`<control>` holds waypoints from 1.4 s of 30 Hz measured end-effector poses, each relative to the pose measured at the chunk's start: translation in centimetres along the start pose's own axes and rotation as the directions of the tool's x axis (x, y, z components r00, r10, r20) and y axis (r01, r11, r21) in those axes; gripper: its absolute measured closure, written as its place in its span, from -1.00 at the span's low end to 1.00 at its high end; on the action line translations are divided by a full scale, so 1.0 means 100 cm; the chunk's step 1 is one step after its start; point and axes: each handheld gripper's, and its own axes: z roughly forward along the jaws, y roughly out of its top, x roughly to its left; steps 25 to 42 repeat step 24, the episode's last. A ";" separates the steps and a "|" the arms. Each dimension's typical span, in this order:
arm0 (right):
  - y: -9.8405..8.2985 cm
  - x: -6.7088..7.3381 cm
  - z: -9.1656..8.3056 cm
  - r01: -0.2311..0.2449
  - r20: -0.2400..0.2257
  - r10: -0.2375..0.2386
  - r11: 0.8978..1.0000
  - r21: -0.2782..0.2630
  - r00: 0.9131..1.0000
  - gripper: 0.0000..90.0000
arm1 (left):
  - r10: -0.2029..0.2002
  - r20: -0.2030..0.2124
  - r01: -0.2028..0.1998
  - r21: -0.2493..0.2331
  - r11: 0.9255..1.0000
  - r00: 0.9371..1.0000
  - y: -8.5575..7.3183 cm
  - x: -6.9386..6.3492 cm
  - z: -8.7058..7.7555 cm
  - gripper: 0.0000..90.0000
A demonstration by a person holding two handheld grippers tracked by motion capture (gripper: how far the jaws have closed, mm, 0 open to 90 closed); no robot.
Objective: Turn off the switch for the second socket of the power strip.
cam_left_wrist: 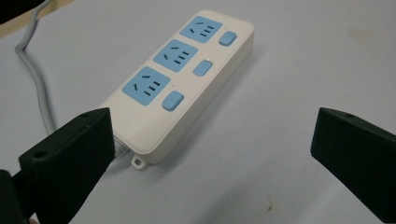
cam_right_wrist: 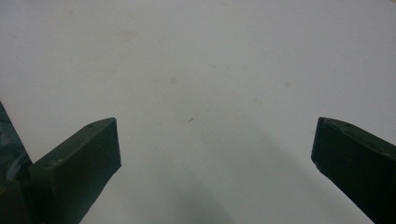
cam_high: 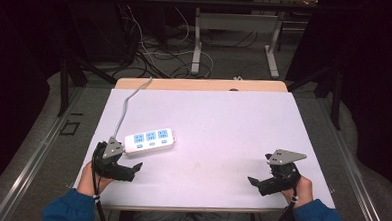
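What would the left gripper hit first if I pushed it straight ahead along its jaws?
Likely the white power strip: its near end sits just ahead of the open left gripper, nearer one jaw, with bare table beside it.

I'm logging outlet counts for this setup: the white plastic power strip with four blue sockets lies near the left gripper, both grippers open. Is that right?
Not quite: the white plastic power strip has three blue sockets, not four, each with a blue switch beside it, as the left gripper view shows. It does lie near the left gripper, and the right gripper is open too.
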 end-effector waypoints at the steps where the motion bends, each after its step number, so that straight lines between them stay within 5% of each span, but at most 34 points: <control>1: 0.000 0.001 0.000 -0.009 0.000 0.009 1.000 0.001 1.000 -0.98 | 0.002 0.001 -0.002 0.008 1.000 1.000 -0.001 0.000 -0.001 -1.00; 24: 0.000 -0.001 0.000 0.002 0.002 -0.002 1.000 0.002 1.000 -0.99 | -0.015 -0.012 0.015 -0.005 1.000 1.000 -0.026 -0.008 -0.022 -1.00; 42: 0.000 -0.001 0.000 0.002 0.002 -0.002 1.000 0.002 1.000 -0.99 | -0.015 -0.012 0.015 -0.005 1.000 1.000 -0.026 -0.008 -0.022 -1.00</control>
